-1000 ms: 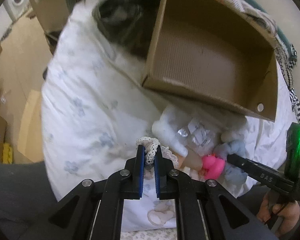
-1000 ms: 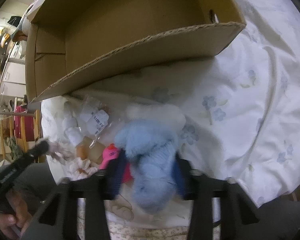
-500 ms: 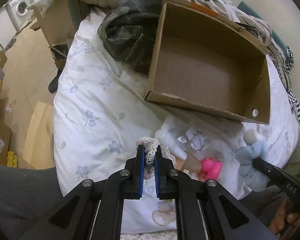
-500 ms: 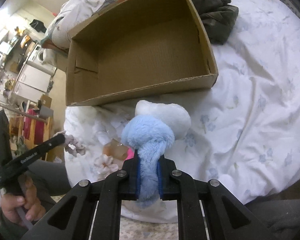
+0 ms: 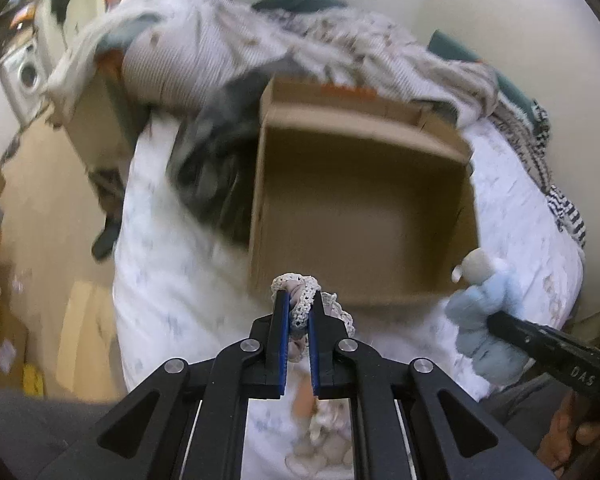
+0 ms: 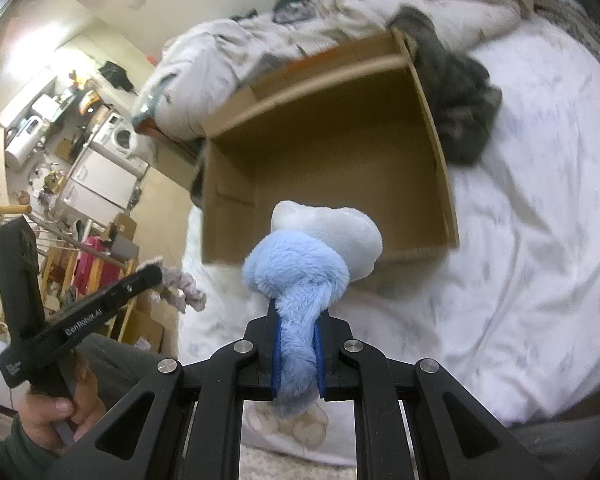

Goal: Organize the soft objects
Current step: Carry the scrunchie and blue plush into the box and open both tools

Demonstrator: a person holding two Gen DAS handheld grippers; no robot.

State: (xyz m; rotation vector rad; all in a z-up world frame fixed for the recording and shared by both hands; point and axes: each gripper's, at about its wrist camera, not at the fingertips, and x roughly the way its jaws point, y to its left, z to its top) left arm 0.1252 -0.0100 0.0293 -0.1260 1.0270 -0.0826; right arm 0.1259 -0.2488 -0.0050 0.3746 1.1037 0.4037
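Note:
My left gripper (image 5: 297,300) is shut on a cream lace scrunchie (image 5: 300,294), held in the air just before the near wall of an open, empty cardboard box (image 5: 360,216) on the bed. My right gripper (image 6: 296,312) is shut on a light blue and white plush toy (image 6: 300,264), also lifted, in front of the box (image 6: 332,168). In the left wrist view the plush (image 5: 480,312) hangs from the right gripper at the box's near right corner. In the right wrist view the scrunchie (image 6: 182,282) shows at the left gripper's tip.
The box sits on a white flowered duvet (image 6: 520,240). A dark grey garment (image 5: 212,168) lies against the box's left side. A heap of bedding (image 5: 300,52) lies behind it. More small soft items (image 5: 320,440) lie on the bed below the left gripper.
Both grippers have risen and tilted up towards the box, carrying the scrunchie and the plush off the bed. The pile of small items has dropped out of sight below.

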